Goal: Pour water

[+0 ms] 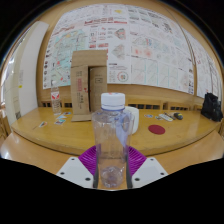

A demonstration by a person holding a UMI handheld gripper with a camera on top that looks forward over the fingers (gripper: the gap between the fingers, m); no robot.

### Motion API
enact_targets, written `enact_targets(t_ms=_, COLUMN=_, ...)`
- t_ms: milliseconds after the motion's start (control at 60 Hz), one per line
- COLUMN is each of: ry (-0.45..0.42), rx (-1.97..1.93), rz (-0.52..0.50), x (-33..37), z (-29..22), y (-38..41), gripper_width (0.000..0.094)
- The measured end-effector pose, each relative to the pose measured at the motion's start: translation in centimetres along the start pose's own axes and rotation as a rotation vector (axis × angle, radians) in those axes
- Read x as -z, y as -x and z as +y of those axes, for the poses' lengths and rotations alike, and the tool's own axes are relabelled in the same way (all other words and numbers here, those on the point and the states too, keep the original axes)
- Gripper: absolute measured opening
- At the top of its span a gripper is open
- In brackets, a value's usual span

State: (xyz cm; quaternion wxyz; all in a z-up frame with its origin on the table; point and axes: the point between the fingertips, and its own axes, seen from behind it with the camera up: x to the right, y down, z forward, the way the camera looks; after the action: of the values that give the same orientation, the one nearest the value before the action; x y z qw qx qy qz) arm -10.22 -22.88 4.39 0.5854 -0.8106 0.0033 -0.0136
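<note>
Pale grey fingers (73, 170); magenta pads (92, 155) on inner faces.

water bottle (111, 135) apparently gripped between jaws, wooden table (40, 140)

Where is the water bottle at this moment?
In the gripper view, the water bottle stands upright between the hand-held gripper's fingers, white cap on, with the wooden table beyond it.

The bottle (111, 140) is clear, glossy plastic with a matt white cap. The tabletop (60, 135) looks like smooth pale wood — faintly shiny. A brown cardboard box (87, 72) stands matt before paper sheets (130, 40) on the wall.
</note>
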Motion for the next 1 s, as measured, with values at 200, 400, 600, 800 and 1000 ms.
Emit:
enact_targets(t_ms=200, ry=-0.005, rx=0.051, rz=-0.051, x=0.9, z=-1.3, y=1.7, gripper_width=0.0318)
enact_targets(t_ms=400, ry=-0.098, rx=-0.125, rz=-0.259, x=2.0, z=-10.9, y=8.4, gripper_width=0.0316)
enact_targets(t_ms=600, ry=-0.236, rx=-0.657, rz=-0.526, x=0.5, z=-25.1, y=11.9, gripper_width=0.0318)
enact_targets(t_ms=800, ry=-0.274, rx=-1.412, rz=-0.809, x=-2.8, z=-33.0, y=8.8, gripper_width=0.0314)
enact_targets(t_ms=1000, ry=-0.246, rx=-1.889, rz=-0.888, x=-7.5, z=-30.6, y=5.3, gripper_width=0.0316)
